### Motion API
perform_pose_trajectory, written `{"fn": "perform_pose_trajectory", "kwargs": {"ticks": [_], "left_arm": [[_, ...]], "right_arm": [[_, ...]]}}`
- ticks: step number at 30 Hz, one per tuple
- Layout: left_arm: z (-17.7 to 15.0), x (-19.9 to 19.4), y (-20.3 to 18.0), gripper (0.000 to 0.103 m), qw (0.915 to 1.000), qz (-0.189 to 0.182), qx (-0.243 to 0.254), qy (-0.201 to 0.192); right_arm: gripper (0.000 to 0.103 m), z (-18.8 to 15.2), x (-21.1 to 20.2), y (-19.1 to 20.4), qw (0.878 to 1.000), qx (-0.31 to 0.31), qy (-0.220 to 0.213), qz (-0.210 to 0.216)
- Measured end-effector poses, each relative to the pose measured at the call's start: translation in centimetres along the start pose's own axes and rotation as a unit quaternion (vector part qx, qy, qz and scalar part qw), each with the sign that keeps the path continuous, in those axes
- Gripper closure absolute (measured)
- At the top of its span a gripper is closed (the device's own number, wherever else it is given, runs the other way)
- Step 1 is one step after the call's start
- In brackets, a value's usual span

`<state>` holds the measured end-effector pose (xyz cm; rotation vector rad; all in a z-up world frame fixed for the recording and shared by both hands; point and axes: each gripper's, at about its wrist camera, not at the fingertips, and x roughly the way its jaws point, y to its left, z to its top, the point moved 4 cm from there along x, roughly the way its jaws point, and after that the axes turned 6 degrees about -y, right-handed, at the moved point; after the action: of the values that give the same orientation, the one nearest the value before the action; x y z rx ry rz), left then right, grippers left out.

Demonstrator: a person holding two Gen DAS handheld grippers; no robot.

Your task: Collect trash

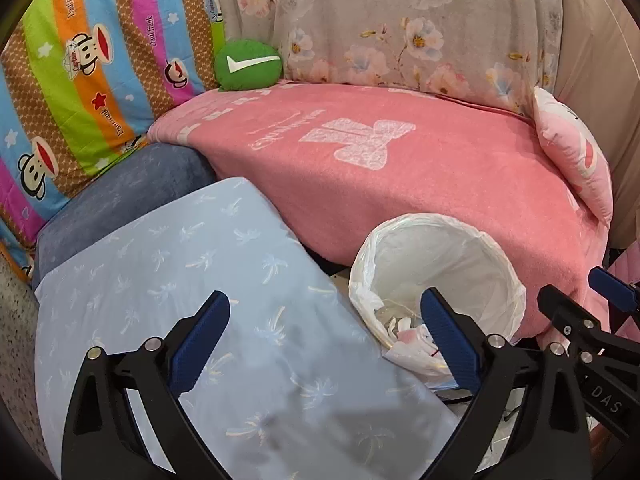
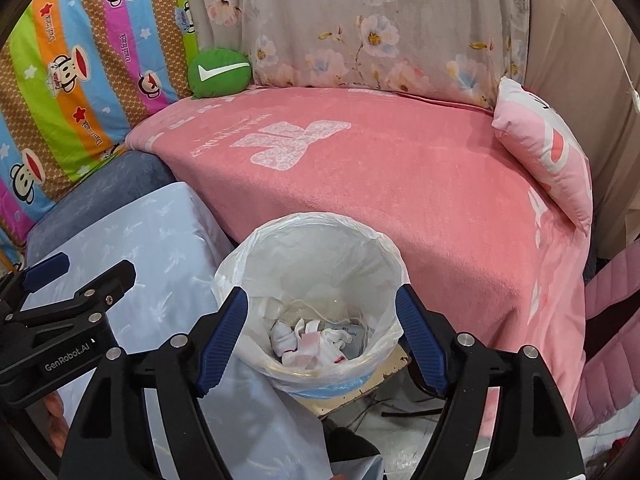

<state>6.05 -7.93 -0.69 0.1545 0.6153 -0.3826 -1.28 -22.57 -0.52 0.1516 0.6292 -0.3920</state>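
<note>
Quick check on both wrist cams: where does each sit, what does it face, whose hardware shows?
Left wrist: on the left gripper, tilted down over the light blue pillow; jaws open and empty, right gripper at the right edge.
Right wrist: on the right gripper, above the lined trash bin, crumpled tissues inside; left gripper at left.
Shared: bin, pink blanket, green cushion.

Bin liner (image 2: 256, 256) thin glossy plastic; pink blanket (image 2: 400, 200) fuzzy matt cloth; crumpled paper trash (image 2: 308, 340).

A green round cushion (image 2: 219, 72) sits at the pink blanket's (image 2: 400, 184) back left corner; a pink pillow (image 2: 548, 152), perhaps cartoon-printed, leans at its right edge.
</note>
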Motion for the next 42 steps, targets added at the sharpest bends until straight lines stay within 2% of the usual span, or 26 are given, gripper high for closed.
{"fn": "perform_pose_trajectory", "kwargs": {"ticks": [6,8,21,22,42], "left_arm": [[-1.3,0.3,0.3,0.01,0.9999,0.012,-0.004,0.011],[-1.6,0.3,0.2,0.01,0.9998,0.014,-0.004,0.013],[-2.6,0.6,-0.2,0.009,0.9995,0.021,-0.004,0.025],[-2.7,0.6,-0.2,0.009,0.9994,0.021,-0.004,0.026],[-3.5,1.1,-1.1,0.007,0.9989,0.021,0.006,0.04]], "right_arm": [[0.024,-1.3,0.5,-0.2,1.0,0.002,0.009,-0.003],[0.018,-1.7,0.6,-0.2,1.0,0.002,0.011,0.0],[0.015,-3.0,0.8,-0.5,1.0,0.008,0.018,-0.008],[0.005,-3.1,0.9,-0.5,1.0,0.009,0.021,-0.007],[0.006,-4.0,1.1,-1.0,1.0,0.003,0.022,-0.017]]}}
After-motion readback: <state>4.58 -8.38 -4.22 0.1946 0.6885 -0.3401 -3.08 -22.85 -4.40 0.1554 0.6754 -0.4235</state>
